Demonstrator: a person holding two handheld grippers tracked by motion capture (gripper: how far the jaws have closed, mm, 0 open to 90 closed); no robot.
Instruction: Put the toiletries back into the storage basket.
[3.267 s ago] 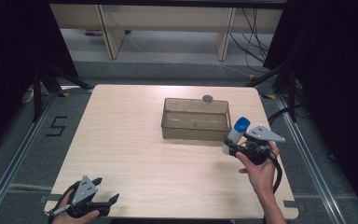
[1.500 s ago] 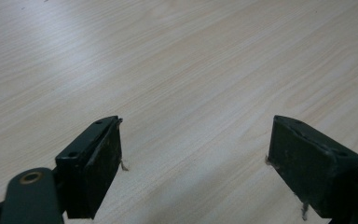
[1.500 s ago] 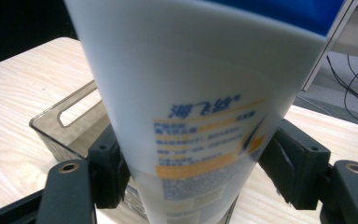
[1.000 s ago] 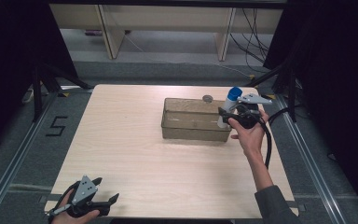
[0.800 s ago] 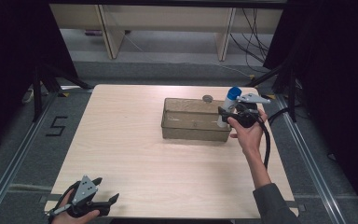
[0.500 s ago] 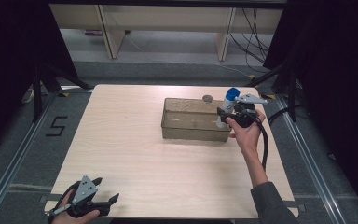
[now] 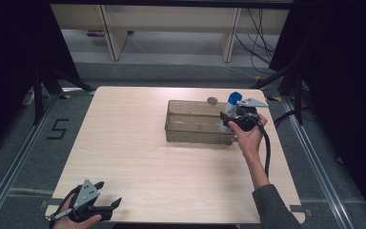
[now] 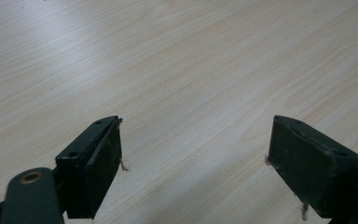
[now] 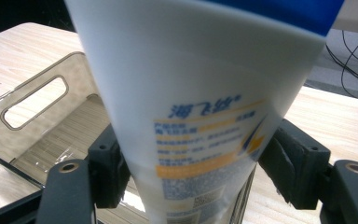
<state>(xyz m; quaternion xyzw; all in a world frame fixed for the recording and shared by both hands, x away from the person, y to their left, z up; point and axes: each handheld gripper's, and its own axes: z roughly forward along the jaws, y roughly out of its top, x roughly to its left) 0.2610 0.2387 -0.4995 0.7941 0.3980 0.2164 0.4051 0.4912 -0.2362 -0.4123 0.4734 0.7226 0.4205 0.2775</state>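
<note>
White tube (image 9: 200,107), blue cap, upright, apparently over clear bin (image 7: 195,125) edge.

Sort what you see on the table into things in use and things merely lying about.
In use: white tube with blue cap, clamped in the right gripper; clear bin beside it.

Lying about: small round grey object behind the bin; left gripper, open over bare table.

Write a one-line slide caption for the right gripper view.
Right tongs clamp a white tube with a blue cap above the right end of a clear plastic bin.
</note>
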